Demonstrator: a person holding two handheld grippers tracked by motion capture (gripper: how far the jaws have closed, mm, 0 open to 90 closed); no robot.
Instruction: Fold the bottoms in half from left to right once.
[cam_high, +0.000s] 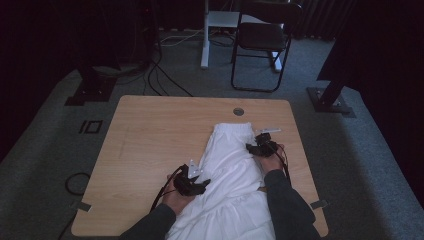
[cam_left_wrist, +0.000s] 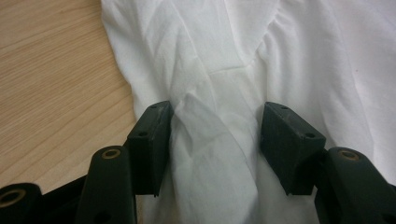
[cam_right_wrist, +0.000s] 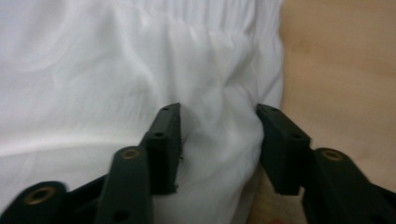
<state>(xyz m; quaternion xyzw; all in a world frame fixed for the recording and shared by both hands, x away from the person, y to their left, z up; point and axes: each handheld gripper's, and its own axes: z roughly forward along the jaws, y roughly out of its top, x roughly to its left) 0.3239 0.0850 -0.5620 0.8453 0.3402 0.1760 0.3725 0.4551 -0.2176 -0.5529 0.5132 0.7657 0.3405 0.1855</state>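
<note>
I've got both sets of jaws spread over bunched folds of the white garment (cam_high: 232, 170) on the surface (cam_high: 150, 145), left gripper (cam_left_wrist: 215, 140) mid-cloth, right gripper (cam_right_wrist: 217, 140) near the waistband edge; next I'd pinch both before folding.

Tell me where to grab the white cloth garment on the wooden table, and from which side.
Probably pinch the white cloth garment at its long side edges, one gripper from each side, jaws pointing inward. It lies flat and lengthwise, and raised folds there give the pads something to close on: the left gripper already straddles one such ridge.
</note>
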